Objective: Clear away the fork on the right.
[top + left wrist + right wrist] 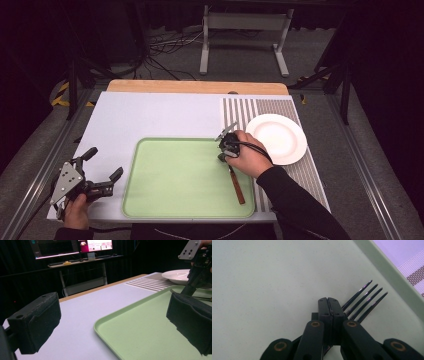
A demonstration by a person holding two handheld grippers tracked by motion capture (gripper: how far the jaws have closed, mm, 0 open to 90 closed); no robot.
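Fork lies in green tray; right gripper jaws pinch it; left gripper jaws spread.

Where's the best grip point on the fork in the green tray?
Probably the neck of the fork, between tines and wooden handle, coming from above with the jaws across its narrow width. It lies flat on the green tray, so the sides give no way under. The right gripper is shut there now, tines jutting past.

Black linkage grippers with brass rivets; left gripper carries a grey plate (four holes); black sleeve at 5 o'clock.
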